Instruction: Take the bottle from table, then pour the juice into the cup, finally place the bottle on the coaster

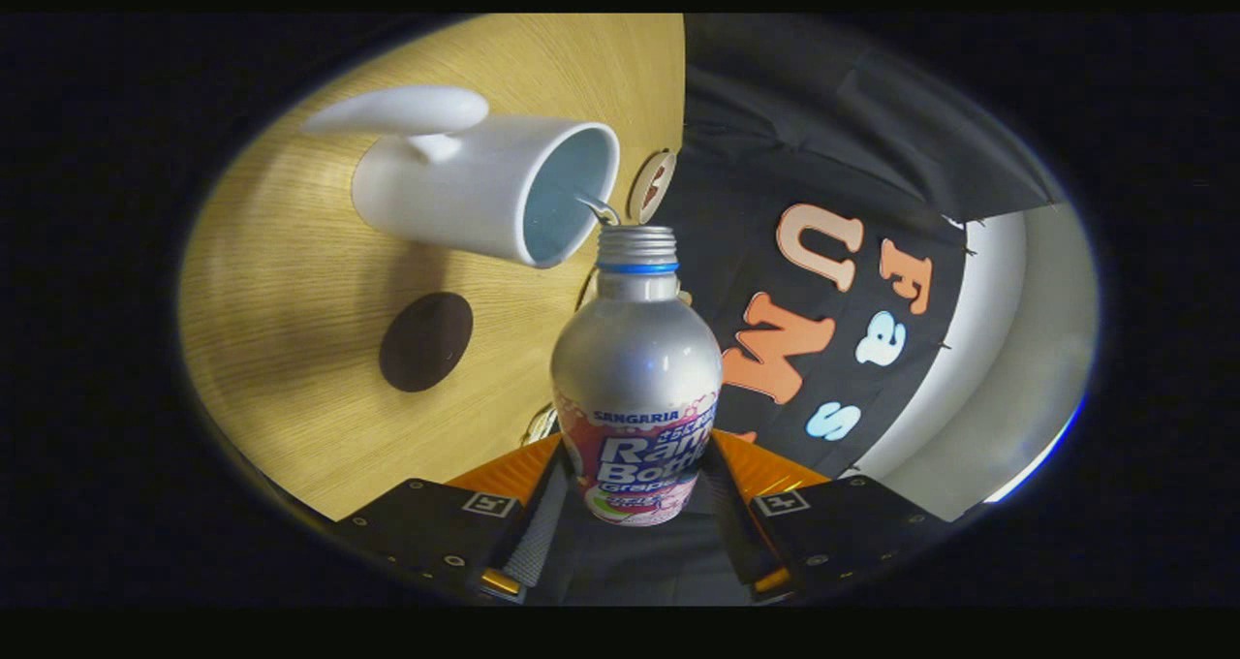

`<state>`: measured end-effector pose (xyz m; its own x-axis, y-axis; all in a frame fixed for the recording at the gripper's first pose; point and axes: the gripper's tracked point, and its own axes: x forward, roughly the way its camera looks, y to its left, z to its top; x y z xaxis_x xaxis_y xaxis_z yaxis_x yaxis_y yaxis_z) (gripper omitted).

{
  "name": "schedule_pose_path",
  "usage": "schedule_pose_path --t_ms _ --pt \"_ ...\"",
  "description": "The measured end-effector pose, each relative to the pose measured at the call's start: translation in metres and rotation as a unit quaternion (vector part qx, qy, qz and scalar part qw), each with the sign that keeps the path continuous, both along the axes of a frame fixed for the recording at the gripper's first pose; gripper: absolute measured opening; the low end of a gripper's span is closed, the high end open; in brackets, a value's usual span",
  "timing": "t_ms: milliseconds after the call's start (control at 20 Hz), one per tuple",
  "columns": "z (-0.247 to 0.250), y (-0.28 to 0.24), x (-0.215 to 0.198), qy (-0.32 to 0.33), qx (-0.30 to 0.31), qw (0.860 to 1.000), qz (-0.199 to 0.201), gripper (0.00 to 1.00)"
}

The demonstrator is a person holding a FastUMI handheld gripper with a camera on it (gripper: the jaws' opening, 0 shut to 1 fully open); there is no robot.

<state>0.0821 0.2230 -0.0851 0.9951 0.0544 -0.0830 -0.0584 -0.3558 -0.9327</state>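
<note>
Orange-and-black fingers of the tool (635,504) are pressing on the lower, labelled part of the bottle (636,368) from both sides, so I am holding it firmly between them, its uncapped threaded neck pointing away from me. I am tipping it over, and a thin clear-looking stream is leaving the mouth and arcing into the cup (484,189) just beyond.

Judging by the look, the bottle is thin aluminium: light, stiff enough to grip, but smooth and probably slippery, and likely to dent if I squeeze too hard. The wide straight body where I am gripping seems the right place; the shoulder above it tapers and would slide out.

White and glazed, the cup is standing on the wooden surface (291,281) with its handle turned away from the bottle. Its pale interior is showing, but I cannot tell how much juice is gathering inside. How much remains in the bottle is hidden by the metal.

Nearer the tool than the cup, off to one side of the bottle, the dark round coaster (425,341) is lying bare. Beyond the cup, at the surface's edge, a small round disc (651,186) is sitting.
</note>
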Motion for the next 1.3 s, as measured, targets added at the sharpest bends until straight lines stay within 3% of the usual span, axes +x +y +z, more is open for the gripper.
schedule_pose_path --t_ms 1300 --pt "0.0068 -0.0003 0.0036 -0.006 -0.045 0.999 0.001 0.73"
